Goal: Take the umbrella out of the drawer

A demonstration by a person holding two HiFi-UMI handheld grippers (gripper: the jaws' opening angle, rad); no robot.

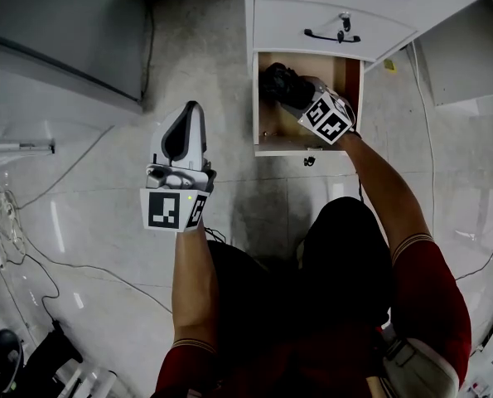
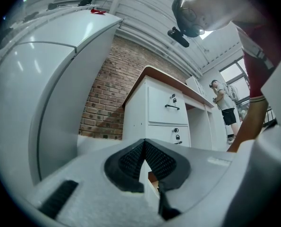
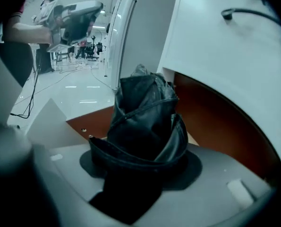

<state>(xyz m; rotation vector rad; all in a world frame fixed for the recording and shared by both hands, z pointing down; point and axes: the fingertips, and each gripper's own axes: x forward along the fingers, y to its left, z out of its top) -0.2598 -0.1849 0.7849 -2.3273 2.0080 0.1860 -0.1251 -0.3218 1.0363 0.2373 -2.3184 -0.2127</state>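
The bottom drawer (image 1: 258, 114) of a white cabinet stands pulled open, its wooden inside showing. My right gripper (image 1: 289, 92) reaches down into it and is shut on a folded black umbrella (image 1: 275, 81). In the right gripper view the umbrella (image 3: 142, 117) stands bunched up between the jaws, above the drawer's brown floor (image 3: 90, 119). My left gripper (image 1: 193, 108) hangs over the tiled floor to the left of the drawer, away from it. Its ribbed pads (image 2: 131, 160) meet with nothing between them.
Two shut drawers with black handles (image 1: 332, 35) sit above the open one. Cables (image 1: 31, 255) trail across the glossy floor at the left. A white refrigerator (image 2: 31, 103) and a brick wall (image 2: 107, 98) stand beside the cabinet. A person (image 2: 224, 109) stands far off.
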